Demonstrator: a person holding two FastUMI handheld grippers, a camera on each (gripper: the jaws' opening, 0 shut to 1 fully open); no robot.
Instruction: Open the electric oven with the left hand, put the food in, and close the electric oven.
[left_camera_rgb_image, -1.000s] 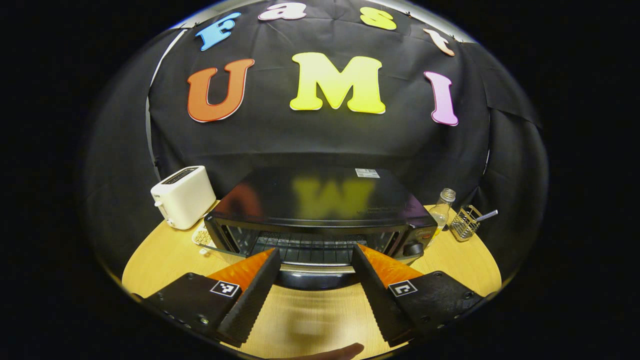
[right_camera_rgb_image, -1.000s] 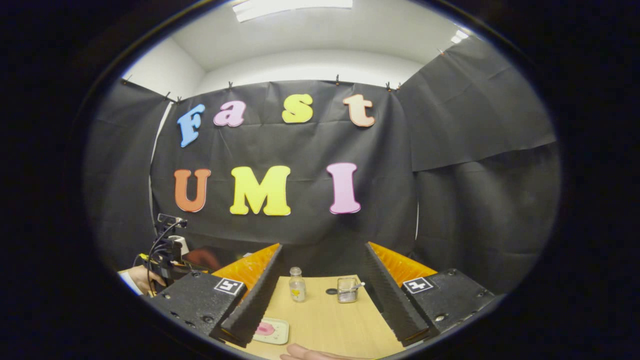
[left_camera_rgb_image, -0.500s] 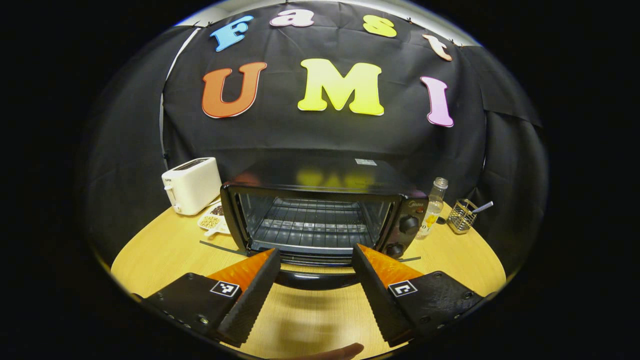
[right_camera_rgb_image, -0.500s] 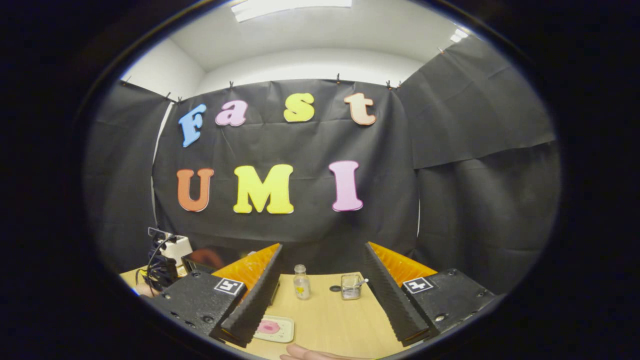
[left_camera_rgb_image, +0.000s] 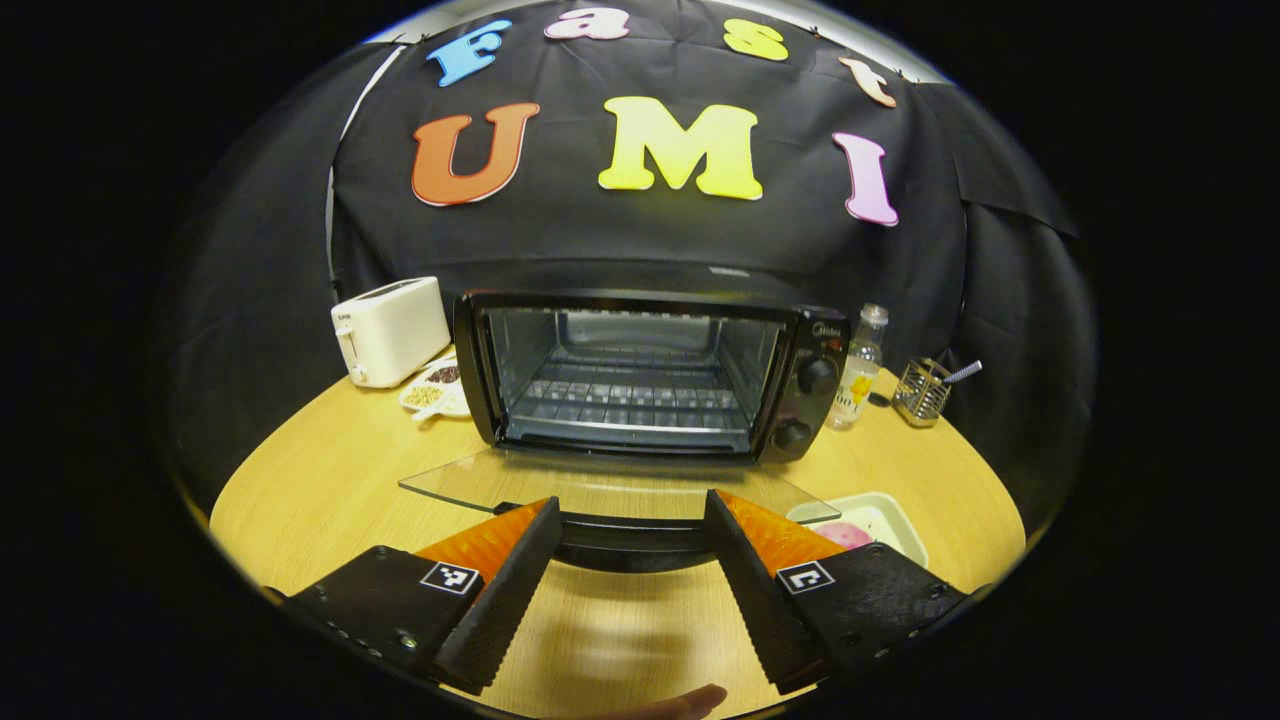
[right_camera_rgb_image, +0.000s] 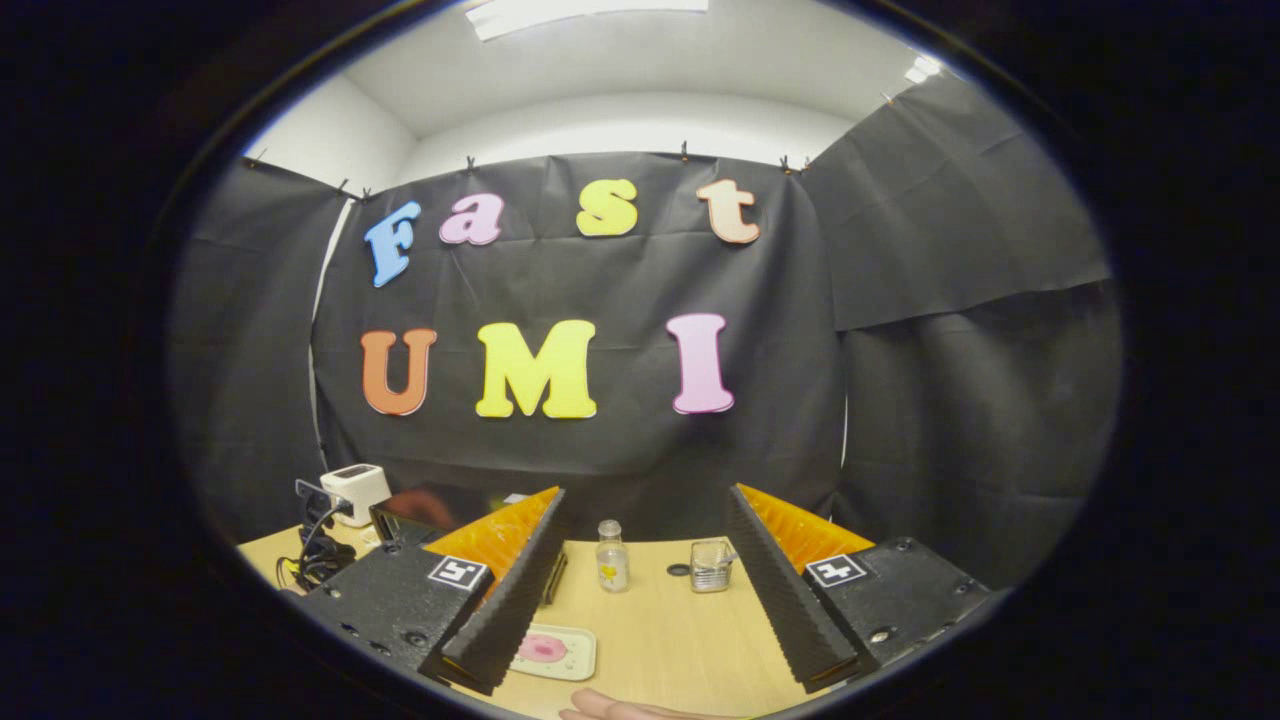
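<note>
**Oven door lying open, both grippers spread wide**

In the left gripper view, the oven (left_camera_rgb_image: 640, 375) is sitting at the middle of the round table (left_camera_rgb_image: 320, 480), its glass door (left_camera_rgb_image: 610, 490) lying flat toward the camera and its rack (left_camera_rgb_image: 630, 405) showing inside. The door's dark handle (left_camera_rgb_image: 630, 535) is lying between the fingers of the left gripper (left_camera_rgb_image: 628, 520), whose fingers are standing wide apart and not pressing on it. At 3 o'clock of the door, a white tray (left_camera_rgb_image: 880, 515) holding the pink food (left_camera_rgb_image: 845, 533) is resting on the table, partly hidden behind the right finger. At 10 o'clock of the oven a white toaster (left_camera_rgb_image: 390, 330) is standing, with a small dish (left_camera_rgb_image: 432, 392) of beans just beside it. At 2 o'clock of the oven a bottle (left_camera_rgb_image: 860, 365) is standing, then a wire holder (left_camera_rgb_image: 922, 390) farther right.

In the right gripper view, the right gripper (right_camera_rgb_image: 645, 585) is hanging above the table with its fingers wide apart, gripping nothing. The tray (right_camera_rgb_image: 570, 660) with the food (right_camera_rgb_image: 542, 648) is lying at 7 o'clock, its near corner covered by the left finger. Beyond, the bottle (right_camera_rgb_image: 612, 556) and holder (right_camera_rgb_image: 710, 565) are standing between the fingers. At 9 o'clock the toaster (right_camera_rgb_image: 355, 488) and the oven's top (right_camera_rgb_image: 430, 505) are peeking out. A fingertip (right_camera_rgb_image: 620, 708) is showing at 6 o'clock.
</note>
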